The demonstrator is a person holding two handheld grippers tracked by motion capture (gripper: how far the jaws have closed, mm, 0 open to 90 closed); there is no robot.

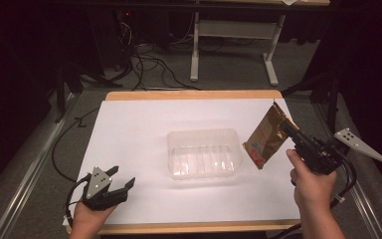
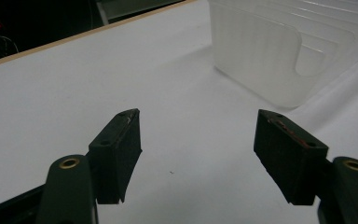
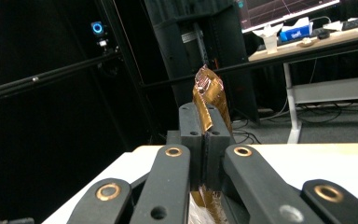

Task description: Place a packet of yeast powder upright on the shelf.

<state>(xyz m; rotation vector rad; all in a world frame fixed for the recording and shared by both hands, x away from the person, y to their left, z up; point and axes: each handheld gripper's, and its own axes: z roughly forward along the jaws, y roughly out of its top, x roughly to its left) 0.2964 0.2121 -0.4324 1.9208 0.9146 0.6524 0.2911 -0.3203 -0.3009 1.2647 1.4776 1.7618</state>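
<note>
The gold pouch [image 1: 266, 137] is up in the air off the right end of the tub [image 1: 204, 153], pinched by the right gripper [image 1: 289, 130]. It hangs tilted, top corner leaning away toward the far right of the table [image 1: 129, 134], bottom corner with a bit of red print pointing down at the white sheet near the tub's right rim. It's close to the tub but not touching it, and not over the inside.

In the right gripper view the jaws are pressed together with the crinkled gold foil [image 3: 209, 95] sticking up between them and a bit more poking out below, so that one's clamped tight on the pouch. The person's right hand [image 1: 311, 186] is wrapped around the handle, cable trailing off the near right edge.

The tub is clear plastic with a ribbed bottom, sitting about mid-table.

The left gripper [image 1: 121, 180] is parked low at the near left corner, well apart from everything, held by the left hand [image 1: 87, 216]. Its jaws are spread wide with only white tabletop between them; in its own view the tub's corner [image 2: 261, 51] sits ahead to the right.

Past the table there's a desk frame [image 1: 234, 40] and cables on the floor.
</note>
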